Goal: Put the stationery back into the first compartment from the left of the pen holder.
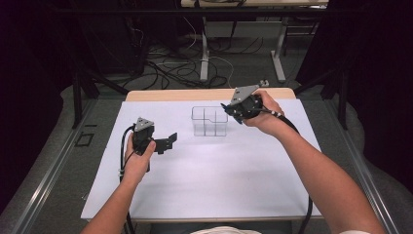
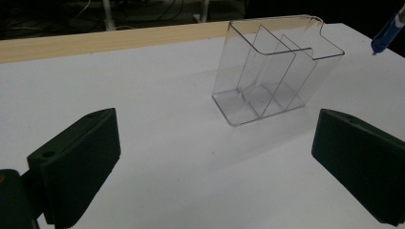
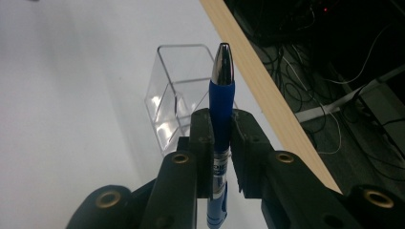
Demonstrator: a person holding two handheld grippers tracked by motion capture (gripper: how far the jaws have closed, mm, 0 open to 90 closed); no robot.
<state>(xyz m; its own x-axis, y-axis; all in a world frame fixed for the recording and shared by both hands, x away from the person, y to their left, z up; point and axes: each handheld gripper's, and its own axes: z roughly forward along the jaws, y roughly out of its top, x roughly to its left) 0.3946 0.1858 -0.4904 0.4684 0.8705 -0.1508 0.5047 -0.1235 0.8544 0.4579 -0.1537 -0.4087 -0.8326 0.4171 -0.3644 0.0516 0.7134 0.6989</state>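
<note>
Just beside the clear organizer (image 1: 210, 121), at its right: a blue pen (image 3: 220, 114) pinched crosswise between the jaws of the right hand-held gripper (image 1: 229, 110). Long axis seen running up between the jaws in the right gripper view, silver tip foremost, aimed past the organizer's near top edge toward the wooden edge of the table (image 3: 267, 90). Same pen caught in the left gripper view at the upper right corner (image 2: 388, 32), tip slanting down and toward the organizer, held in the air and apart from it. Organizer itself upright on the white table (image 1: 204, 180), near the far wooden edge, walls transparent, split by thin inner dividers into several compartments (image 2: 267, 76), one side of the rim stepped lower; all compartments bare, white surface visible through the floor. Right hand-held gripper closed down narrow, both jaws pressed against the pen's barrel, gripped by the right hand (image 1: 265, 114) above the table. Well to the left of the organizer and nearer the person: left hand-held gripper (image 1: 168, 141), jaws spread wide and carrying nothing, pointed toward the organizer, gripped by the left hand (image 1: 138, 158), organizer framed between the two black jaws in its own view.
</note>
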